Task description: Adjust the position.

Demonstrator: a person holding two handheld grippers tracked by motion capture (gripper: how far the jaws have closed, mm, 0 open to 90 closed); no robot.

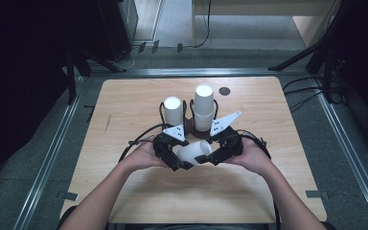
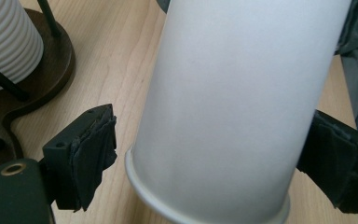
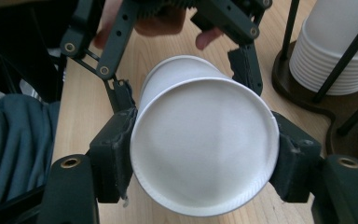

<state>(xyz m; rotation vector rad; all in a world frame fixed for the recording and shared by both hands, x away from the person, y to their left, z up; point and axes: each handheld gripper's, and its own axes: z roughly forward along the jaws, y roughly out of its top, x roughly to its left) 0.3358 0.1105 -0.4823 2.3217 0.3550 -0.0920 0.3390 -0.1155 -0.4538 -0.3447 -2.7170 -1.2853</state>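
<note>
White paper cup [image 1: 194,152], plain and unprinted, lying sideways above the near middle of the wooden table [image 1: 124,100]. Right gripper [image 3: 204,154] pinches its base end; left gripper [image 2: 214,154] spread, left pad clear of the wall. Behind: dark cup rack [image 1: 189,115] with two upturned stacks.

White, plain and unpatterned: paper cup [image 1: 194,152], smooth matte wall, flat base just as white. White with fine ribbing: cup stacks [image 1: 203,108] toward the table's far edge. Dark brown: stand base [image 2: 56,65] beneath them, with thin black rods. Pale wood with faint grain: table [image 1: 124,96]. Black, matte: left gripper [image 1: 172,160] and right gripper [image 1: 215,155], pads dark and frayed. Light grey, dotted with small holes: three-cornered plates on top. Small dark round spot [image 1: 224,91] near the far edge.
</note>
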